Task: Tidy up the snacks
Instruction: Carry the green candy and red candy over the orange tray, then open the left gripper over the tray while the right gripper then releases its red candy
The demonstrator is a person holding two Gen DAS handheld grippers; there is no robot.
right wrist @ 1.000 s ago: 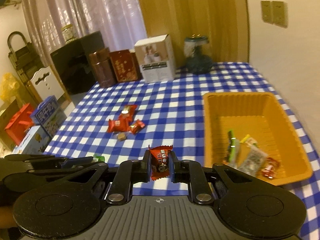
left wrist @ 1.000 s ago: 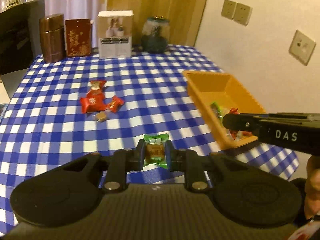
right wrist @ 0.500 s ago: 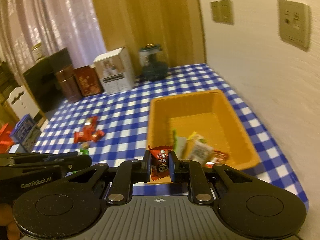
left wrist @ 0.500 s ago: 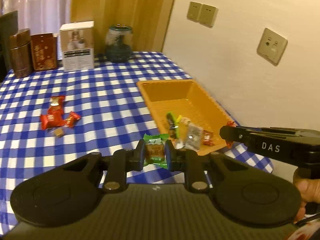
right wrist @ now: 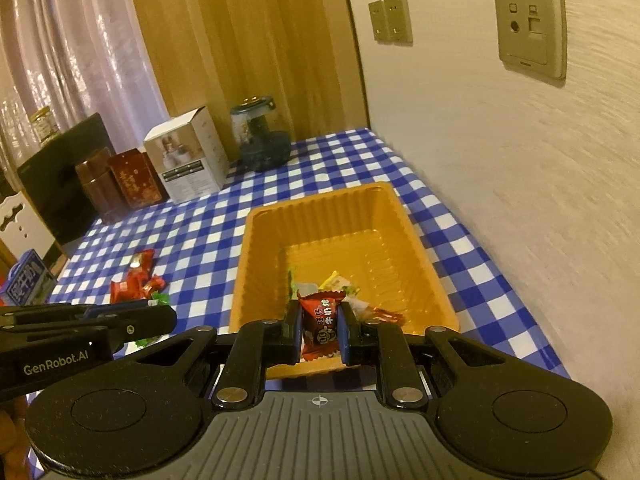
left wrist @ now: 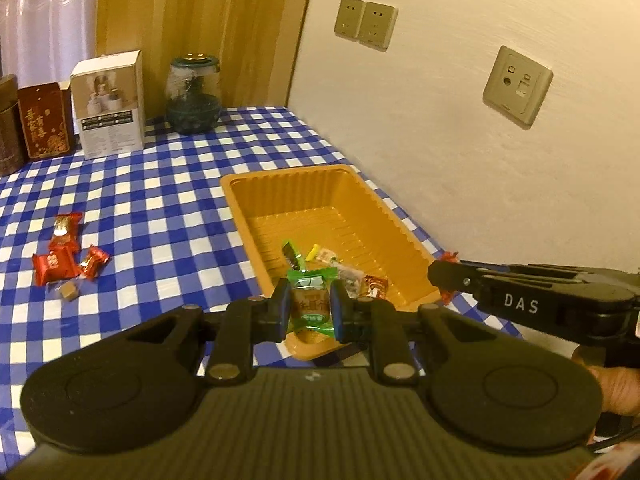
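My left gripper (left wrist: 309,309) is shut on a green-wrapped candy (left wrist: 310,304), held over the near end of the orange tray (left wrist: 280,184). My right gripper (right wrist: 320,330) is shut on a red-wrapped candy (right wrist: 322,326), also above the tray's (right wrist: 320,208) near rim. Several wrapped snacks (left wrist: 320,258) lie in the tray's near end. Loose red candies (left wrist: 60,260) and a small brown cube (left wrist: 68,291) lie on the blue checked tablecloth to the left; the candies also show in the right wrist view (right wrist: 136,280). The right gripper shows in the left wrist view (left wrist: 444,278) beside the tray's right corner.
At the table's back stand a white box (left wrist: 110,104), a red box (left wrist: 46,120), a brown tin (left wrist: 8,128) and a glass jar (left wrist: 194,94). A wall with sockets (left wrist: 516,86) runs close along the tray's right side. The left gripper's body (right wrist: 80,332) sits left.
Both grippers have moved right and forward with their candies, from over the tablecloth to above the near end of the orange tray.
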